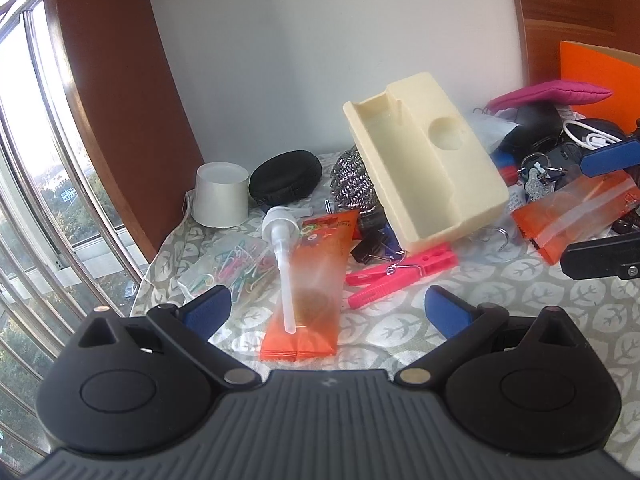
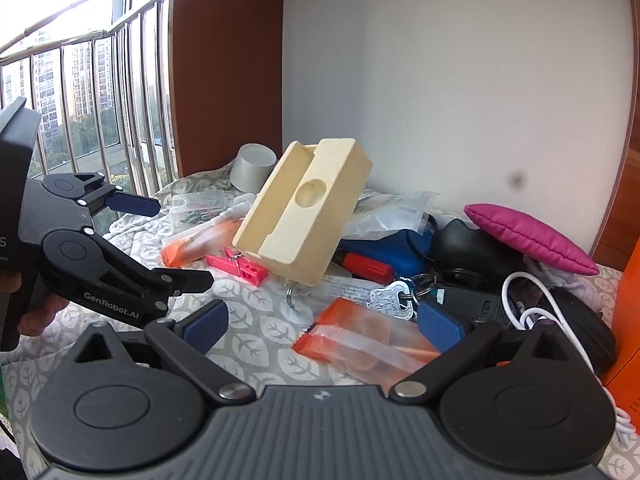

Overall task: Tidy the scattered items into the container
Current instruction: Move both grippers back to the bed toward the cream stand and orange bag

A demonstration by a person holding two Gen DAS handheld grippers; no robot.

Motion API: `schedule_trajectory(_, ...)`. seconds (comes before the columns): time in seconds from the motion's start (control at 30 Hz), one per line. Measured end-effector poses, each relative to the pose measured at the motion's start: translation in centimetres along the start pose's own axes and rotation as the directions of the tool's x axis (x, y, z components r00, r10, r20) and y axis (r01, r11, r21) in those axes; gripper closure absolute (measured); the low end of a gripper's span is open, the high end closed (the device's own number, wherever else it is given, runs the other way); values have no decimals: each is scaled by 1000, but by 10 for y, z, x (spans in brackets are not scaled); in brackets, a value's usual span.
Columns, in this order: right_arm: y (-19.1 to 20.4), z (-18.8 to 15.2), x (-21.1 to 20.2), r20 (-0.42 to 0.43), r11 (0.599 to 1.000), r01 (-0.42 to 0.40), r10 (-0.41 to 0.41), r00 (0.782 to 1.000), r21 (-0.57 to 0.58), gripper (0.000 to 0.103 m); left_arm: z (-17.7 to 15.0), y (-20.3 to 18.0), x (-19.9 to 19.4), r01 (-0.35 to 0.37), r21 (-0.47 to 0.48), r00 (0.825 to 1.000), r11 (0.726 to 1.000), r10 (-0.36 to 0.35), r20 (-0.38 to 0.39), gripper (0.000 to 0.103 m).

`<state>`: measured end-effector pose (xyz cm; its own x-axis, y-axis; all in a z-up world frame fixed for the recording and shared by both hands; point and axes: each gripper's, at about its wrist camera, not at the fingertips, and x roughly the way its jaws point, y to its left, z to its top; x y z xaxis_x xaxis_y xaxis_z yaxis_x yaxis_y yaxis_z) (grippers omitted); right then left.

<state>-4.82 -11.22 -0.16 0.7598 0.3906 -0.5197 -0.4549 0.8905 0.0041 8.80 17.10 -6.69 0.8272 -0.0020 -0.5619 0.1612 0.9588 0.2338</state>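
On the leaf-print cloth [image 1: 520, 292] we see lots of small things lying about. Our left gripper [image 1: 328, 310] has its blue fingers wide apart and holds nothing. Just past it lies an orange packet [image 1: 316, 280], with a white pump top [image 1: 282, 248] resting across it. To the left of that is a little bag of coloured paper clips [image 1: 236, 262]. Far back on the left stand a grey cup [image 1: 220, 196], upside down, and a black round case [image 1: 286, 178].

Our right gripper [image 2: 324, 326] is wide too, with nothing between its fingers. Another orange packet [image 2: 360, 340] lies right in front of it, and a bunch of keys [image 2: 394, 300] sits just behind that packet.

In the middle, a cream tray [image 2: 304, 210] leans tilted over a pink clothes peg [image 2: 240, 266]. On the far right a pink cushion [image 2: 524, 236] sits on top of the pile. A white cable [image 2: 532, 308] curls near it. An orange box [image 1: 596, 80] stands at the right edge, and we cannot see into it.
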Motion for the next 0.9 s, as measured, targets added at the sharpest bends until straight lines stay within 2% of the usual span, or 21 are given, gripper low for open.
schedule_trajectory(0.13,-6,-2,4,-13,1000,9,-9,1000,9,0,3,2,12,-5,-21,999,1000,4,-42,0)
schedule_trajectory(0.17,-9,-3,4,-15,1000,19,-19,1000,12,0,4,2,12,-2,-28,999,1000,1,-51,3)
schedule_trajectory(0.27,-19,-5,1,-23,999,40,-39,999,23,0,3,-2,5,50,-31,998,998,-52,-45,5)
schedule_trajectory(0.47,-44,-16,-9,-44,992,77,-73,996,96,0,3,-29,-8,153,28,988,988,-152,-36,5)
schedule_trajectory(0.53,-49,-21,-11,-49,990,60,-54,997,125,0,2,-41,-11,183,57,983,981,-181,-41,5)
schedule_trajectory(0.7,-37,-25,-19,-73,990,-54,64,995,130,0,0,-51,-20,171,110,985,979,-168,-39,4)
schedule_trajectory(0.87,-14,-27,-30,-99,992,-119,122,987,41,1,-4,-48,-21,134,131,991,982,-129,-48,2)
schedule_trajectory(0.9,-9,-26,-31,-105,994,-112,113,988,19,1,-4,-48,-23,124,137,992,983,-118,-46,2)
